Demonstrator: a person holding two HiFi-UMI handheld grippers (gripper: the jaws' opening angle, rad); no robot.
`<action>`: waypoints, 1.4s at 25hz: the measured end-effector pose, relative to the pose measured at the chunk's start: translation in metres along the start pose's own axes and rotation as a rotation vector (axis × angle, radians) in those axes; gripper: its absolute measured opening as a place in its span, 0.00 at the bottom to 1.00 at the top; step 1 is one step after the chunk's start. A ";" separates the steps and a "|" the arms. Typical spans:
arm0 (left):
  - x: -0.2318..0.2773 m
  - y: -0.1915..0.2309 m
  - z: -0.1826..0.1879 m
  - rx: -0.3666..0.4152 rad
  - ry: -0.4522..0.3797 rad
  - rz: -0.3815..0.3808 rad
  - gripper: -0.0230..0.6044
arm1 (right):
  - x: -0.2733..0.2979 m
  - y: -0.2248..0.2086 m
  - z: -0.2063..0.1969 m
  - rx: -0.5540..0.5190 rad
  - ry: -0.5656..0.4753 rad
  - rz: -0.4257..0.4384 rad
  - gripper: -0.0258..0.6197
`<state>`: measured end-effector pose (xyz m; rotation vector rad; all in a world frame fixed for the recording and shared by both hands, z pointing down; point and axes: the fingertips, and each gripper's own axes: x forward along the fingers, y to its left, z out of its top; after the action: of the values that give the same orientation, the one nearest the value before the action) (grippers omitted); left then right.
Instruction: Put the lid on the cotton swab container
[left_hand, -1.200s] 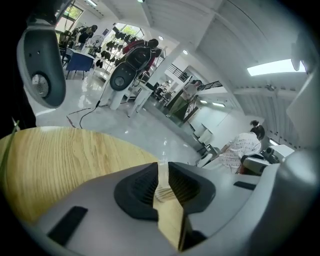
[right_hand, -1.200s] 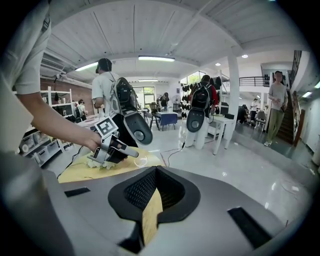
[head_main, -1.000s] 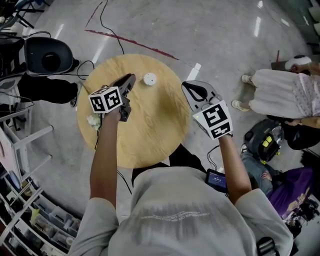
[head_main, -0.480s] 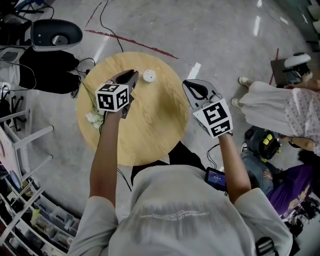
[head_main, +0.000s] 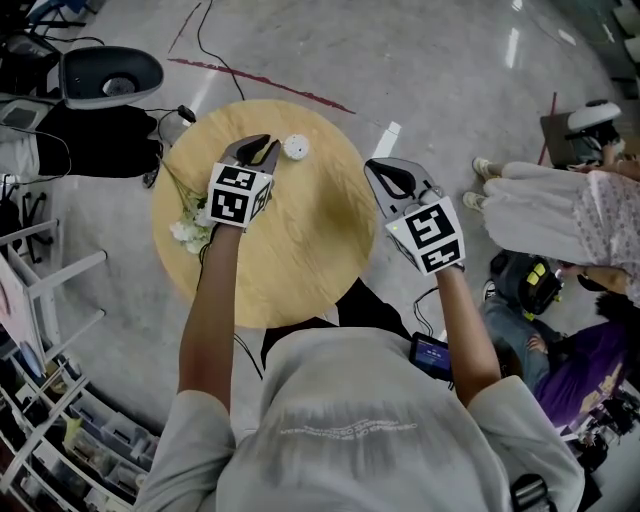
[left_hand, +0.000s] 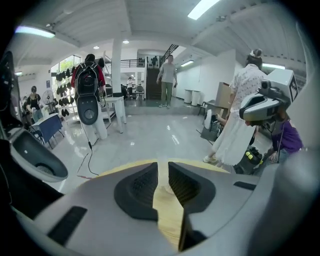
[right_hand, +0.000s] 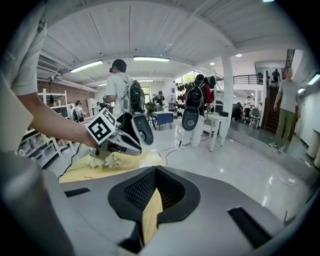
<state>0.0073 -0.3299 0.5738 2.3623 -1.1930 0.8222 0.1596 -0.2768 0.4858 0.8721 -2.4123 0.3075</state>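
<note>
A small white round container stands near the far edge of the round wooden table. My left gripper hovers just left of it, its jaws a narrow gap apart with nothing pressed between them. In the left gripper view the wood and a pale blur show through that gap. My right gripper is shut and empty, held over the table's right edge. Its tips meet in the right gripper view, where the left gripper also shows above the table. I cannot make out a separate lid.
White flowers lie at the table's left side, under my left wrist. A cable runs off the table's left edge. A black and white device stands on the floor at far left; a person in a white skirt is at right.
My left gripper has moved a little forward and right, toward the white container, and its marker cube has turned. The right gripper has stayed in place.
</note>
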 end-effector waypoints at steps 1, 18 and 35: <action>0.000 -0.001 0.000 0.016 0.003 0.002 0.16 | 0.000 0.000 0.000 0.001 -0.001 0.000 0.08; 0.010 -0.027 -0.004 0.246 0.065 -0.009 0.17 | 0.002 -0.002 -0.004 0.015 0.003 -0.004 0.08; 0.024 -0.047 -0.012 0.300 0.108 -0.064 0.19 | 0.006 -0.004 -0.007 0.023 0.007 -0.001 0.08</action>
<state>0.0533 -0.3106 0.5959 2.5359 -1.0041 1.1606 0.1618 -0.2803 0.4951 0.8803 -2.4064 0.3381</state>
